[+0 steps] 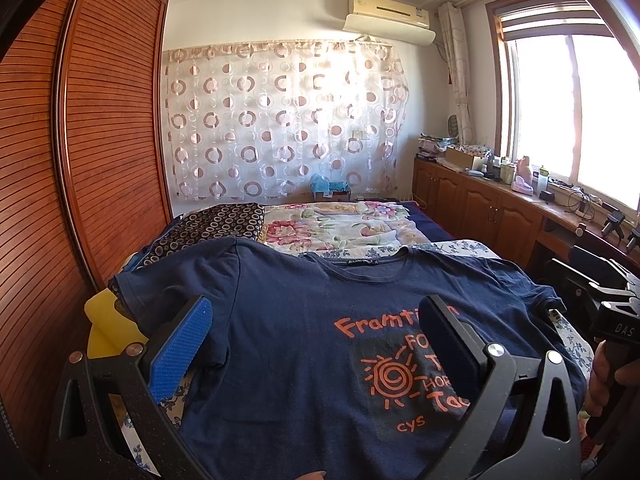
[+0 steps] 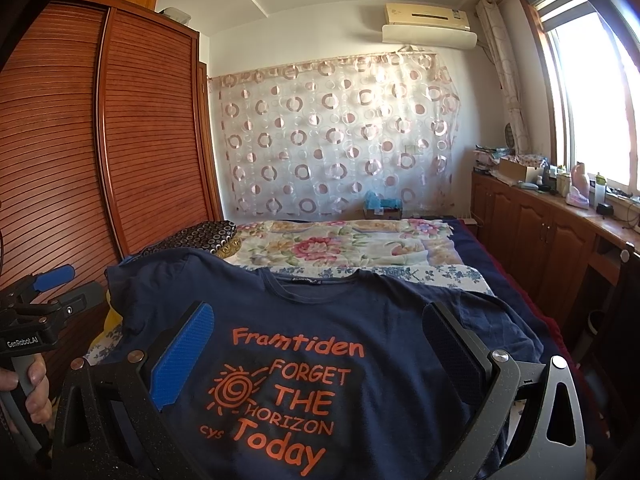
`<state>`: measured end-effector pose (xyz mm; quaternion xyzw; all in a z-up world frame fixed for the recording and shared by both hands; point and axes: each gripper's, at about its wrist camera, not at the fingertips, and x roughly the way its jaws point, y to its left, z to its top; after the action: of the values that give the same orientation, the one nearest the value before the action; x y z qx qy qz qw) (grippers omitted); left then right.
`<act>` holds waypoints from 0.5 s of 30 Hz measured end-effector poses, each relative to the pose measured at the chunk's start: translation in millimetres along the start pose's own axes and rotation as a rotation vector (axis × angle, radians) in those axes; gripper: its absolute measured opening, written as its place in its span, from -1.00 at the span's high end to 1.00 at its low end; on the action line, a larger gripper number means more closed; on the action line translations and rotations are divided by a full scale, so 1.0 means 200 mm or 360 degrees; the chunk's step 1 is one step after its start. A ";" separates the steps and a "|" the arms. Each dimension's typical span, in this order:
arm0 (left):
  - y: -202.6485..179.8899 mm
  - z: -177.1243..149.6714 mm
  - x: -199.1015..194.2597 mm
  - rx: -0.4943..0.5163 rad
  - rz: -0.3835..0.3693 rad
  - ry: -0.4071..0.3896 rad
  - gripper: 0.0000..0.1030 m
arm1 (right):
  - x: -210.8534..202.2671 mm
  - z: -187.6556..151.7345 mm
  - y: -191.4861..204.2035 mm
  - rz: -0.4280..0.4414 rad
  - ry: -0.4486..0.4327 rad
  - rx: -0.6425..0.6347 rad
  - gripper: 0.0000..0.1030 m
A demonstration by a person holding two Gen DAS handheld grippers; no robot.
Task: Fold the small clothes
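Observation:
A navy T-shirt with an orange "Framtiden" print lies spread face up on the bed, collar toward the far side and both sleeves out. My left gripper hovers open over the shirt's left half, with nothing between its blue pads. Over the printed chest, my right gripper stands open and holds nothing. In the right wrist view the left gripper appears at the left edge, held by a hand. The right gripper's body shows at the right edge of the left wrist view.
A slatted wooden wardrobe stands close on the left. A floral quilt and a dark ring-patterned cloth lie on the far half of the bed. A yellow item sits by the left sleeve. Cluttered wooden cabinets run under the window on the right.

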<state>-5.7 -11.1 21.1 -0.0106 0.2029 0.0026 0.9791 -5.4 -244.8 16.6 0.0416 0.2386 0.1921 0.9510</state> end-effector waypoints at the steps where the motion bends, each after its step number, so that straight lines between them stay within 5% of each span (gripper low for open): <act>1: 0.00 0.01 0.00 0.0000 0.0001 -0.0001 -1.00 | 0.00 0.00 0.00 -0.0001 -0.0001 0.0000 -1.00; 15: -0.01 0.02 -0.02 0.0000 0.0002 -0.0004 -1.00 | -0.01 0.00 -0.01 0.0003 -0.0005 0.0000 -1.00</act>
<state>-8.3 -13.0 26.6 -0.0104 0.2018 0.0033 0.9794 -6.1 -246.7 17.8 0.0421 0.2372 0.1929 0.9512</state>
